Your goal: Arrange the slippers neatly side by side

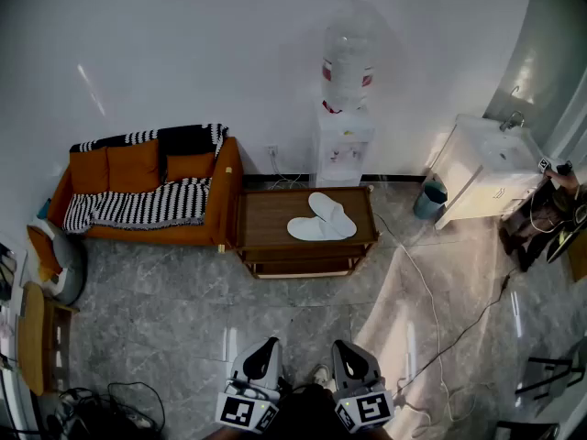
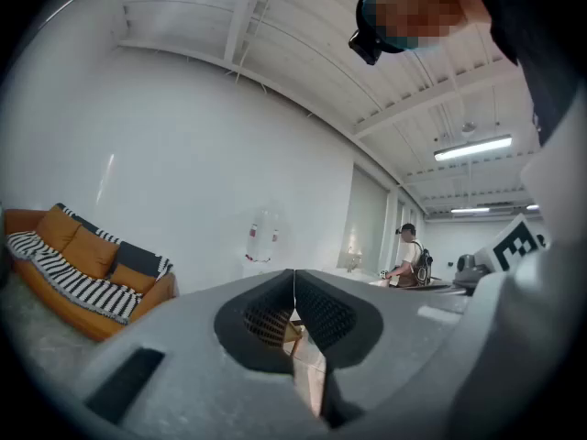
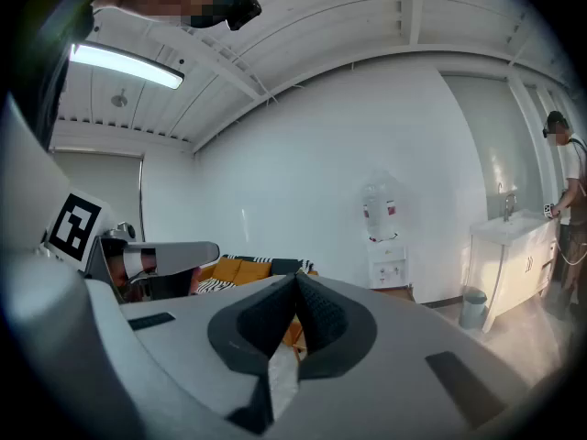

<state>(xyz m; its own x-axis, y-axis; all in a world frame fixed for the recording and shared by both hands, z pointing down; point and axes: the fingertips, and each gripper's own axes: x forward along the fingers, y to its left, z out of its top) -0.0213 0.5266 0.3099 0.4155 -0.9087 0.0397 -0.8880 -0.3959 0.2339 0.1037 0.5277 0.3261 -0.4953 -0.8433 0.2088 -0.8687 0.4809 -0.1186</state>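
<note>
Two white slippers lie on the low wooden coffee table, toes crossing so that one rests partly over the other. Both grippers are held close to the body at the bottom of the head view, far from the table. My left gripper is shut with nothing between its jaws; its tips meet in the left gripper view. My right gripper is likewise shut and empty, its tips touching. The slippers are hidden behind the jaws in both gripper views.
An orange sofa with striped blankets stands left of the table. A water dispenser is against the wall behind it. A white cabinet with a sink and a bin are at the right. A cable trails over the tiled floor.
</note>
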